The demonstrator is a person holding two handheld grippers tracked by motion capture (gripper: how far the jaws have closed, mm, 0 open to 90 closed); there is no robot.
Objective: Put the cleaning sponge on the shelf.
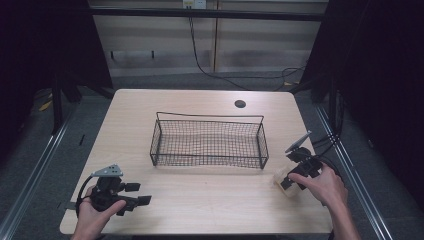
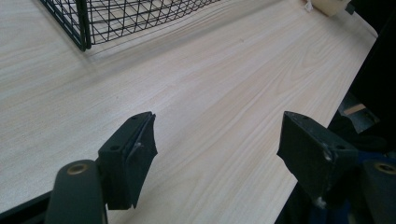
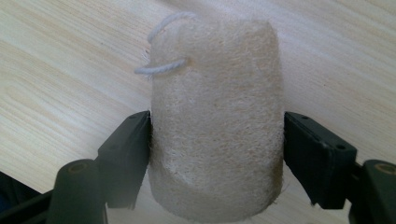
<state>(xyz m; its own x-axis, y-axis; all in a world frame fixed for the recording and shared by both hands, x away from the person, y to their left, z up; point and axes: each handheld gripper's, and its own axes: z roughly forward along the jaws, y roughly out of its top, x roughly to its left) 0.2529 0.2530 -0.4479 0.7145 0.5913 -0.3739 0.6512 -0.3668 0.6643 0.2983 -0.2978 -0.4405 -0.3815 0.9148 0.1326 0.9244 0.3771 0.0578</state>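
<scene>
A pale, fibrous loofah sponge (image 3: 217, 93) with a white string loop lies on the wooden table (image 1: 200, 200) near its right edge, seen small in the high view as the loofah (image 1: 281, 179). My right gripper (image 3: 217, 140) has both black jaws pressed against the sponge's sides, shut on it; from above, the right gripper (image 1: 287, 182) sits under the person's right hand. Over the table's front left corner, my left gripper (image 1: 137, 194) is open and holds nothing. The left gripper (image 2: 217, 135) has bare wood between its jaws, with the loofah (image 2: 329, 5) far off.
A black wire basket (image 1: 210, 116) with nothing in it stands in the middle of the table; its corner (image 2: 84, 23) shows in the left gripper view. A round cable hole (image 1: 240, 104) lies behind it. Cables trail across the floor at the back.
</scene>
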